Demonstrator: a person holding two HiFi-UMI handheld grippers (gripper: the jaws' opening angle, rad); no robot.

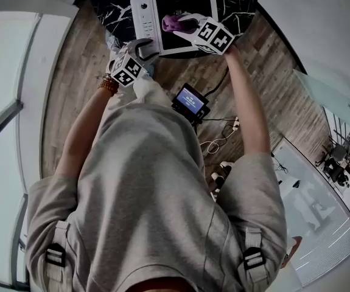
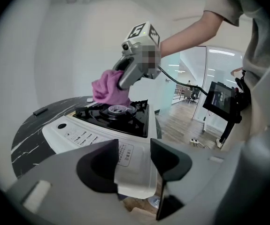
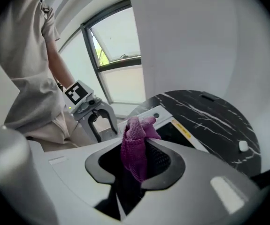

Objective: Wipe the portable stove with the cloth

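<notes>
The portable stove, white with a black cooktop, stands on a round black marble table. My right gripper is shut on the purple cloth, which hangs bunched just above the burner. The right gripper view shows the cloth pinched between the jaws of the right gripper. My left gripper is at the stove's near corner, whose white edge fills the gap between the jaws. The right gripper view shows this left gripper at the stove's edge.
A small screen on a stand stands on the wooden floor by the person's legs, with cables trailing from it. A small white object and a dark flat item lie on the table. Glass partitions stand to the right.
</notes>
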